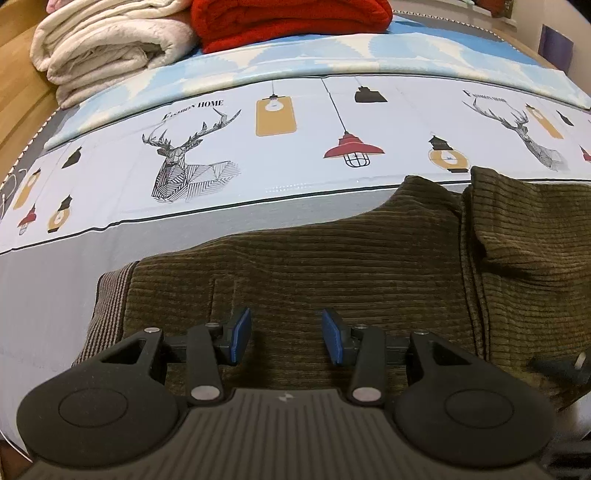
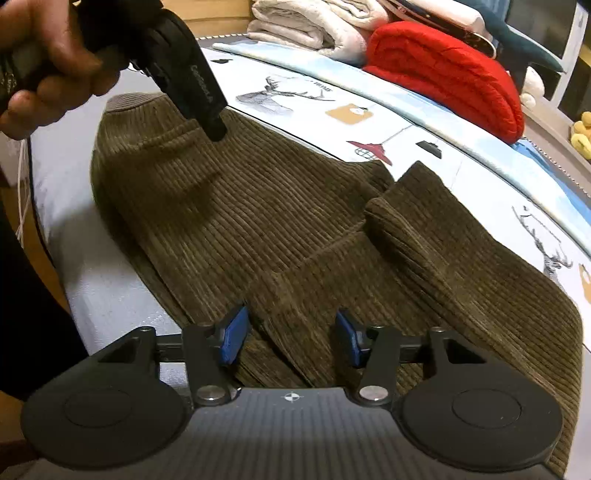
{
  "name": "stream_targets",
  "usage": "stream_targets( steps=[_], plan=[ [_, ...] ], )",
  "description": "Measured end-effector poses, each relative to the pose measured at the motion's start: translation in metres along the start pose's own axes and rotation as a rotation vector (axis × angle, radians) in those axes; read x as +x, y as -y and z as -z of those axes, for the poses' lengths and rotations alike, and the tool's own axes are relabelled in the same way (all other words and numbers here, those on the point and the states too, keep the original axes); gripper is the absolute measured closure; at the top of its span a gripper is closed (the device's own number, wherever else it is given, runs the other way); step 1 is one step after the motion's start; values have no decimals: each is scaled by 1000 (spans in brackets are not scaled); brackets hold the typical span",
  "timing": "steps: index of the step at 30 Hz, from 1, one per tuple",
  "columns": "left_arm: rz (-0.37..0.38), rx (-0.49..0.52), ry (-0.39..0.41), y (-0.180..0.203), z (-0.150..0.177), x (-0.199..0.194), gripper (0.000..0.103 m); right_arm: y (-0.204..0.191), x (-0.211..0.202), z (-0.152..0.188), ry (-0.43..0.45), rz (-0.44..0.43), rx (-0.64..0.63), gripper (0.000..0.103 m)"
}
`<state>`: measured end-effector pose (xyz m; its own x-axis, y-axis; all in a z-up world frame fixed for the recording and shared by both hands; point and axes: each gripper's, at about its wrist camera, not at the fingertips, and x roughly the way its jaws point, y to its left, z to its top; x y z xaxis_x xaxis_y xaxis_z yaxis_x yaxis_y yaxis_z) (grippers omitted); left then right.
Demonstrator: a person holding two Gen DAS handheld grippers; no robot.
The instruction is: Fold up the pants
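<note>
Olive-brown corduroy pants [image 1: 332, 266] lie on the bed, the legs folded over into a raised layer at the right [image 1: 528, 236]. The striped waistband [image 1: 107, 314] shows at the left. My left gripper [image 1: 286, 338] is open just above the upper part of the pants, holding nothing. In the right wrist view the pants [image 2: 295, 229] spread across the bed with a fold ridge [image 2: 391, 210]. My right gripper [image 2: 291, 338] is open over the near edge of the folded layer, with cloth between the blue pads [image 2: 232, 336]. The left gripper's body [image 2: 195, 85] hangs over the waist end.
The bed sheet [image 1: 295, 122] has deer and lamp prints with a grey band in front. A folded cream blanket [image 1: 107, 48] and a red blanket [image 1: 291, 18] lie at the far side. A hand [image 2: 48, 55] holds the left gripper. A wooden floor shows at the left.
</note>
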<state>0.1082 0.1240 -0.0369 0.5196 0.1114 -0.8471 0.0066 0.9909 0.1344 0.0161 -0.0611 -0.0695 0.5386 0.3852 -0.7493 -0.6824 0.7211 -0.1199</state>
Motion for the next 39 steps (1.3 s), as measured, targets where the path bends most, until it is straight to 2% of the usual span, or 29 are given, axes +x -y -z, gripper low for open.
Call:
stream_targets(
  steps=[1,3,6,7,10,11,12,16,18,19,21,22,24,26,27,30,32,34,36,39],
  plan=[
    [1,-1,1,0,0,0,56,-1,-6,-3,22,-10,8,86],
    [0,-3,1,0,-1,1,56,0,-22,-7,96,-12,-7,89],
    [-1,-3,1,1,-2,1,56,0,-42,-8,142,-60,-18,89],
    [0,-1,2,2,-3,1,56,-2,-44,-5,131,-70,-43,89],
    [2,9,1,7,-3,1,56,-7,-24,8,-22,-103,-92,86],
    [3,11,1,9,-3,1,56,-8,-24,12,-26,-96,-96,86],
    [6,13,2,10,-3,0,56,-8,-28,11,0,-98,-85,83],
    [5,27,8,14,-4,0,54,14,-62,-5,188,-188,103,78],
    [2,26,5,14,-4,1,54,21,-67,-8,233,-141,137,75],
    [1,26,3,14,-4,1,54,22,-65,-8,228,-91,131,75],
    [-3,30,1,13,-3,2,54,21,-48,-5,146,-22,106,75],
    [-4,31,-1,12,-3,2,54,21,-40,0,78,-18,94,75],
    [-5,27,-2,10,-3,3,54,14,-12,13,-110,-87,53,76],
    [-3,20,-1,8,-3,2,54,2,-16,14,-74,-44,-38,76],
    [-3,18,0,7,-3,2,54,2,-19,10,-72,-48,-35,76],
    [-4,19,2,5,-3,2,54,15,-31,2,3,-81,75,75],
    [-7,18,-1,4,-3,3,54,16,-26,2,-8,-75,88,75],
    [-6,16,-2,3,-3,4,54,9,-13,9,-81,-74,31,76],
    [-5,18,-2,3,-3,3,54,6,-13,10,-56,-53,10,76],
    [-5,15,3,1,-2,3,54,13,-20,0,2,-52,84,75]
  ],
)
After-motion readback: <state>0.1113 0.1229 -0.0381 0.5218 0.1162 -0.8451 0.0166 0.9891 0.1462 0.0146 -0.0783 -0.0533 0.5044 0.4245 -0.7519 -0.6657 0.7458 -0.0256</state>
